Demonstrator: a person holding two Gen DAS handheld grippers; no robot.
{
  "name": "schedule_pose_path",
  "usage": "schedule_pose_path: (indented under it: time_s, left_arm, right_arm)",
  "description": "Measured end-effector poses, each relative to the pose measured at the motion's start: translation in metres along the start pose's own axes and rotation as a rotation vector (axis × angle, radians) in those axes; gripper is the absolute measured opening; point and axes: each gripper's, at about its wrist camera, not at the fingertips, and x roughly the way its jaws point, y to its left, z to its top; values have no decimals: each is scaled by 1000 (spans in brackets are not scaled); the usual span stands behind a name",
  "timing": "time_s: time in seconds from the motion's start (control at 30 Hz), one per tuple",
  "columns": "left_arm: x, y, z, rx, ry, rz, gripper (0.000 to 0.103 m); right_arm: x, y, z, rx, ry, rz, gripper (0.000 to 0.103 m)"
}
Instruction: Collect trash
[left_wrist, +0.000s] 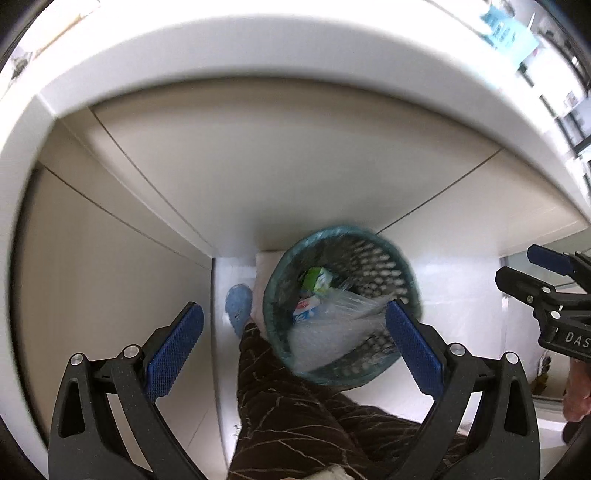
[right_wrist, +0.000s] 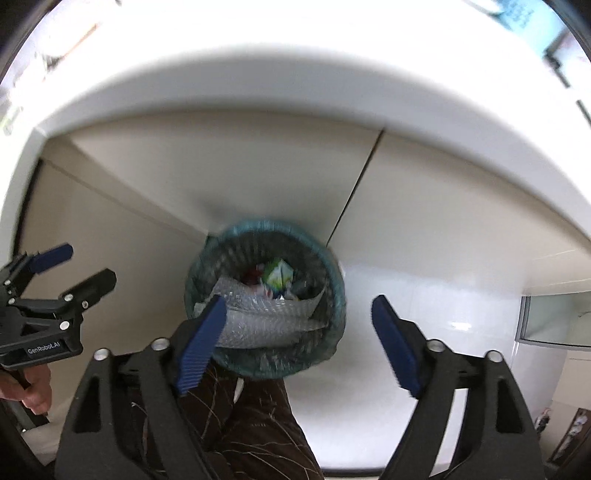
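Left wrist view: the left gripper (left_wrist: 295, 332) hangs with its jaws spread wide and nothing between them, looking down on a teal mesh wastebasket (left_wrist: 341, 304) that stands on the white tiled floor (left_wrist: 461, 280) close to the base of a beige cabinet (left_wrist: 258, 166). Inside the basket lie a crumpled clear plastic bag (left_wrist: 332, 325), a green-and-white carton (left_wrist: 316, 278) and a small blue-and-white wrapper (left_wrist: 304, 312); a bin liner seems to be folded over the rim, though blur makes this uncertain. The right gripper (right_wrist: 299, 332) is likewise spread apart and empty, hovering above the same basket, and each tool appears at the edge of the other's view. The person's brown patterned trouser leg (left_wrist: 295, 406) and a light blue slipper (left_wrist: 238, 304) sit just beside the basket. Judged from this, several pieces are already collected and neither tool carries anything; no loose trash is visible on the floor here, so whether more remains elsewhere cannot be told
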Motion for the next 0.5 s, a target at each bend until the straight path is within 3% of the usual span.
schedule_pose_path:
  time_s: [0.17, 0.37, 0.5]
  left_arm:
    - [-58, -14, 13, 3, -74, -8, 97]
    - [-127, -33, 26, 2, -138, 1, 97]
    - [-163, -43, 31, -7, -160, -5, 97]
  right_arm:
    - [-62, -6, 3, 30, -132, 6, 94]
    - [-132, -7, -1, 65, -249, -8, 95]
    - [-168, -8, -3, 94, -276, -24, 95]
